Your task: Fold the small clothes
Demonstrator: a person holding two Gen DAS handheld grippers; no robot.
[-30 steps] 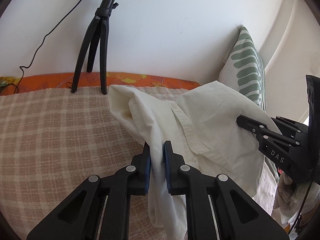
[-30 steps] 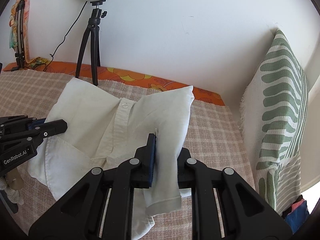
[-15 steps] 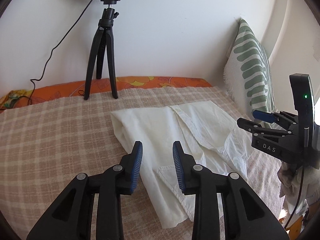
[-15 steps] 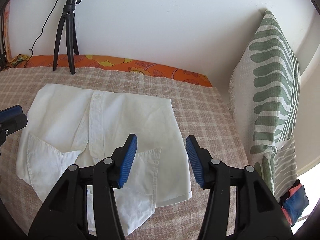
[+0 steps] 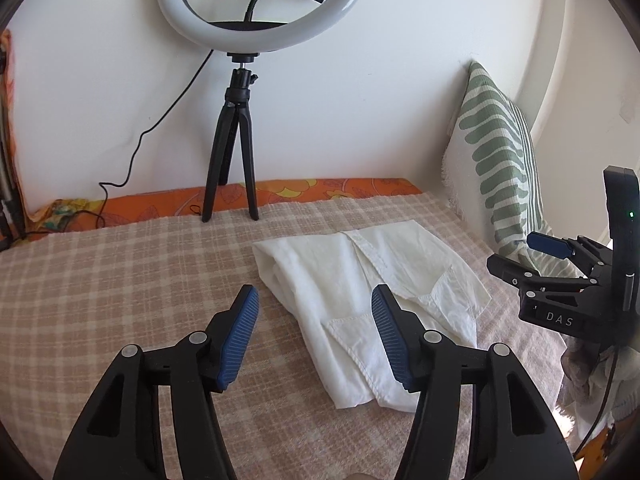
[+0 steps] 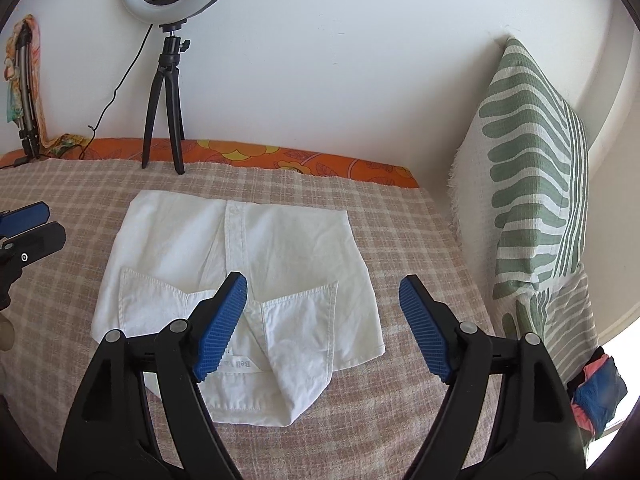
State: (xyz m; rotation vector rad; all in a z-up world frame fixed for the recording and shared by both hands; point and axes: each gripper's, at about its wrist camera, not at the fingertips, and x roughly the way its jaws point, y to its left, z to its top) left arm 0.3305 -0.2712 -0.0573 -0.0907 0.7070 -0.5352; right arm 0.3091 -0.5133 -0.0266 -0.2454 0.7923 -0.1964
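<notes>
A white shirt (image 6: 240, 276) lies folded and flat on a checked blanket (image 6: 400, 240) on a bed. Nothing is holding it.

The left gripper (image 5: 316, 330) has let go. Its 2 blue pads (image 5: 236, 340) are apart and are spreading wider, with nothing pinched between them. The shirt lies on the blanket beyond them, toward the right-hand pad. The right gripper (image 6: 322, 320) has let go too. Its jaws are also spreading, with nothing pinched between them. The shirt lies beyond its left-hand pad.

The right wrist view looks down on the whole shirt. It shows the button strip running down the middle, 2 sleeves folded in across the near part, and a small label (image 6: 240, 363) near the bottom edge. The left wrist view shows the shirt (image 5: 372, 304) from the side, so the label is hidden and the left edge looks like a thick roll of cloth.

Only the left wrist view shows all of the white ring light (image 5: 260, 4) on its black tripod (image 5: 232, 168). It also shows the right gripper (image 5: 536, 260) at the right edge. The right wrist view shows the left gripper (image 6: 28, 228) at its left edge.

A green and white pillow (image 6: 532, 184) leans on the wall at the right. Only the right wrist view shows some red and blue cloth (image 6: 596, 392) below it.
</notes>
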